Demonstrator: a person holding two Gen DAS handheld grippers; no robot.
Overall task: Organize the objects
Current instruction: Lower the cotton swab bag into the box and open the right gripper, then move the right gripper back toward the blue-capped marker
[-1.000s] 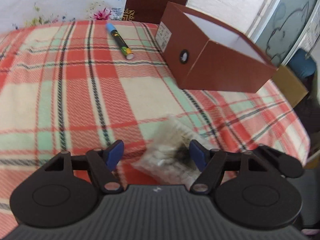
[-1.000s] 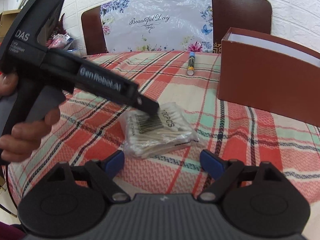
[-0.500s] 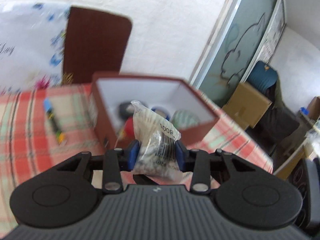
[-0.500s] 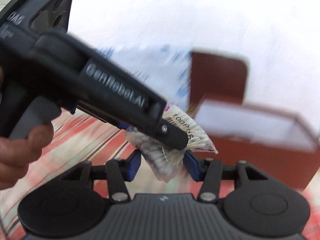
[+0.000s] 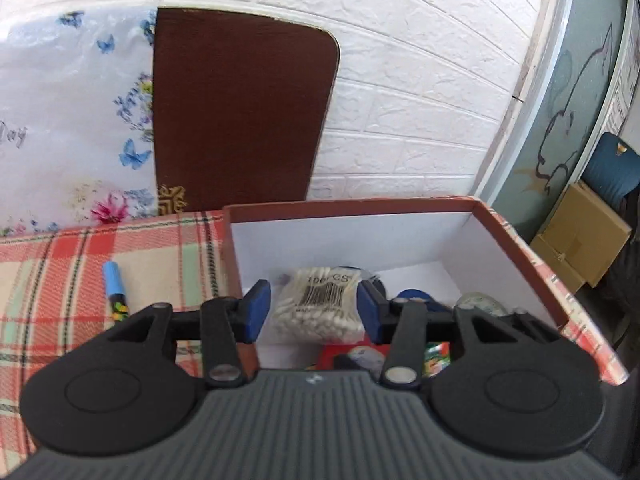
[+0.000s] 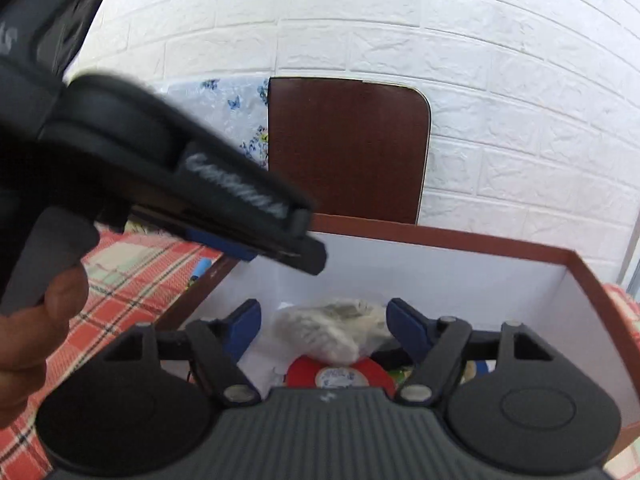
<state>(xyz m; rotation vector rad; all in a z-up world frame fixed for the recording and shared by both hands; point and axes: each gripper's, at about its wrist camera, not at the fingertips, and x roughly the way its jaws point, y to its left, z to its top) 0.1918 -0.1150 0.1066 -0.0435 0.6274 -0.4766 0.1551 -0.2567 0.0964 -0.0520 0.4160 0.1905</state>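
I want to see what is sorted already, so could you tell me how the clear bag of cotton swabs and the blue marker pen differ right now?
The clear bag of cotton swabs is over the open brown cardboard box; the blue marker pen lies outside it on the plaid tablecloth. The bag is soft and bulky, the pen slim and rigid. The bag sits between the left hand-held gripper pads; the pen is untouched.

Black plastic left gripper (image 5: 314, 310) with blue pads, silver screws, ribbed grey body, round side discs, matching right gripper (image 6: 324, 326), white lettering on the handle
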